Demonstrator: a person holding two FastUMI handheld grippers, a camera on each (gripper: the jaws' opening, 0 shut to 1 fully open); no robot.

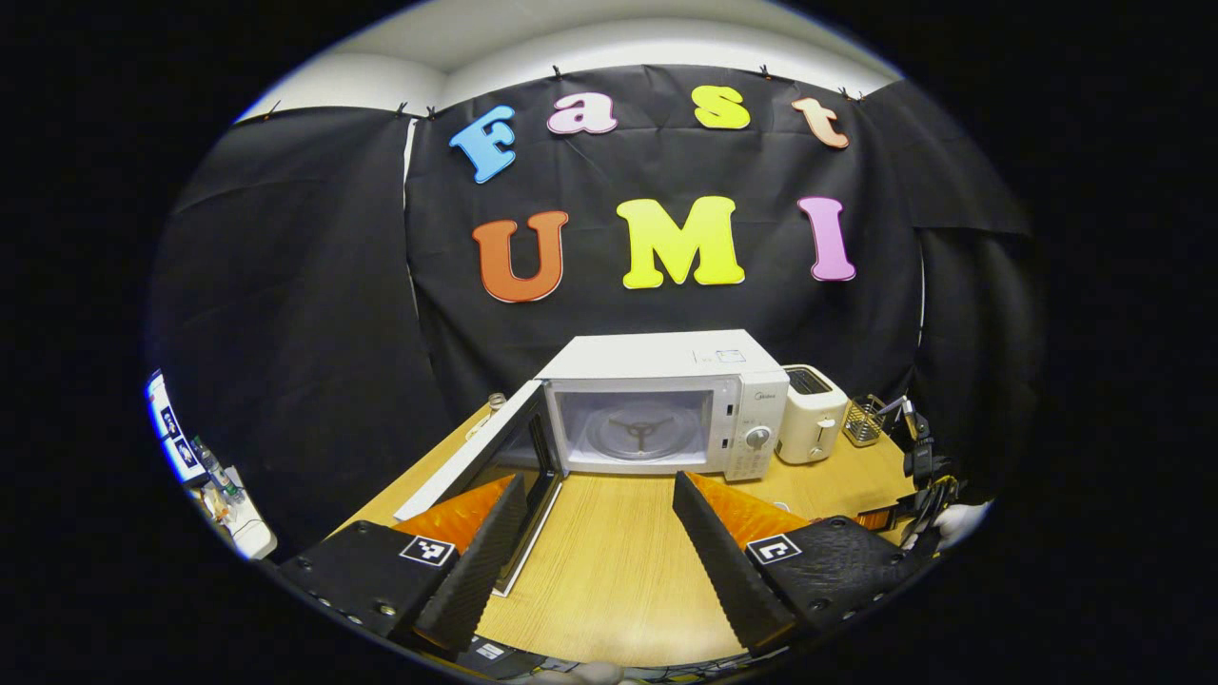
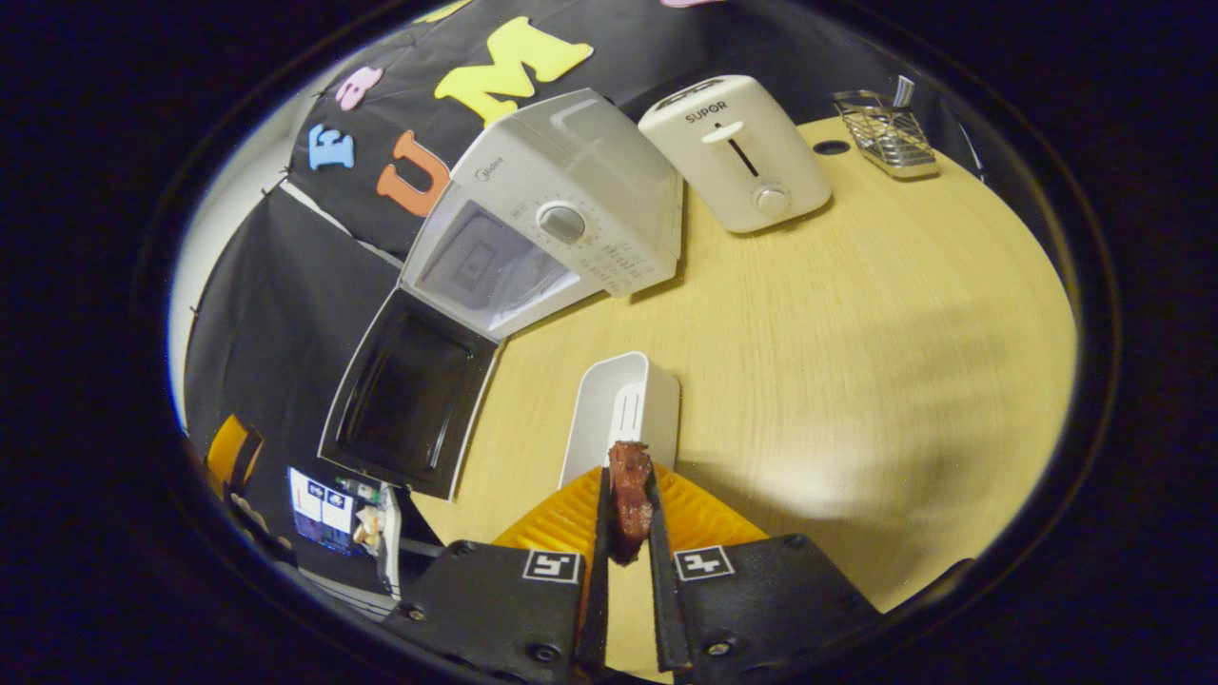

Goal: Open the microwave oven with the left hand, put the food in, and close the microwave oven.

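The white microwave oven (image 1: 666, 400) stands at the back of the wooden table, its door (image 1: 476, 457) swung wide to the left and the glass turntable (image 1: 639, 433) bare inside. My left gripper (image 1: 595, 538) hovers open in front of the oven, nothing between its fingers. In the right gripper view the microwave oven (image 2: 561, 209) lies upper left with its door (image 2: 404, 395) hanging open. My right gripper (image 2: 628, 504) is shut on a dark red piece of food (image 2: 629, 495), just above a white rectangular container (image 2: 620, 409) on the table.
A cream toaster (image 1: 811, 414) stands right of the microwave, with a wire rack (image 1: 864, 420) beyond it. Cables and a gloved hand (image 1: 956, 518) show at the table's right edge. A small white shelf with bottles (image 1: 224, 485) stands off the table's left.
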